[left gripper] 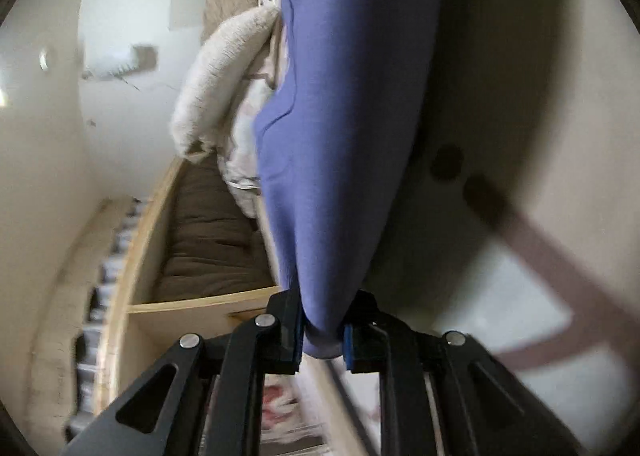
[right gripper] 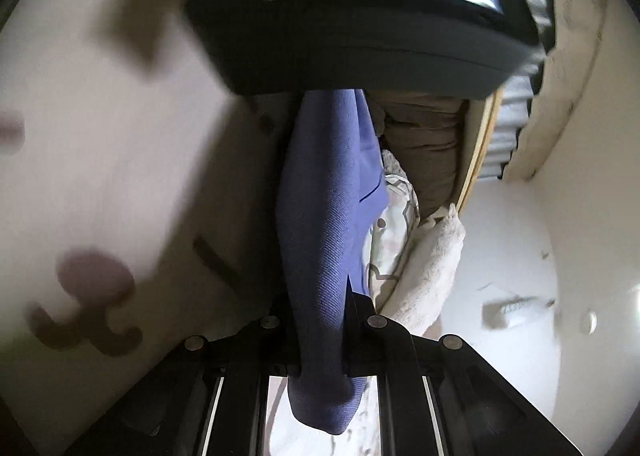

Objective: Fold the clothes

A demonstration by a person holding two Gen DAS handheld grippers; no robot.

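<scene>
Wooden shelf (left gripper: 160, 256) with brown bedding (left gripper: 212, 232) inside; left claw (left gripper: 322, 336) and right claw (right gripper: 320, 340) each clamped on blue garment (left gripper: 340, 116).

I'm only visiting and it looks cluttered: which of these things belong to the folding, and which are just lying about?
In the job:
- blue garment
- left tongs, gripping it
- right tongs, gripping it

Lying about:
- white towel
- patterned cloth
- brown cushion
</scene>
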